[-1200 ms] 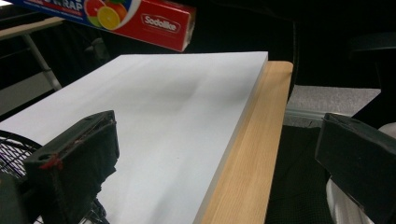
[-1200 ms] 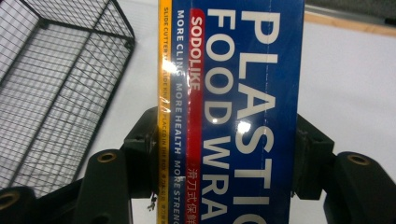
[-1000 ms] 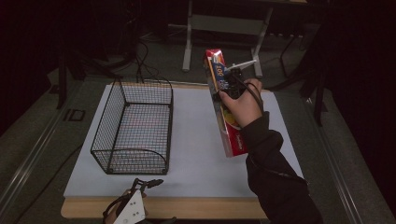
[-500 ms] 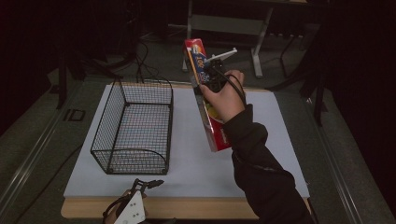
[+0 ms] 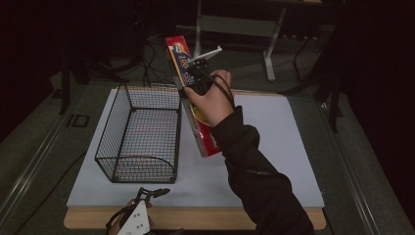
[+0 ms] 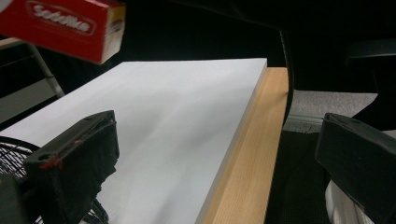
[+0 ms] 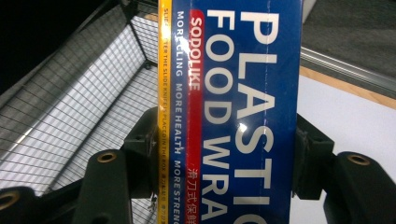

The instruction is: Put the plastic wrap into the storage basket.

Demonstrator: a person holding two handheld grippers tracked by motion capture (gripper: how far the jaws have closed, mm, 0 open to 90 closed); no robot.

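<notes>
A long red and blue box of plastic food wrap (image 5: pixel 195 112) hangs in the air, tilted, just right of the black wire basket (image 5: pixel 142 134). My right gripper (image 5: pixel 193 88) is shut on the box near its upper half, held by a hand in a dark sleeve. In the right gripper view both pads clamp the box (image 7: pixel 233 112) from its sides, with the basket (image 7: pixel 79 107) below and to the left. My left gripper (image 5: pixel 142 208) rests at the table's near edge; its jaws stand open (image 6: pixel 210 168) with nothing between them. One end of the box (image 6: pixel 65 23) shows at the top left there.
The basket stands on a white board (image 5: pixel 274 142) laid over a wooden table (image 5: pixel 195 218). The basket holds nothing. Dark floor, cables and a metal stand's legs (image 5: pixel 235 24) lie beyond the far edge.
My right hand has carried the box to the left and a little higher, from the board's right side to the basket's right wall. The left gripper has stayed still.
</notes>
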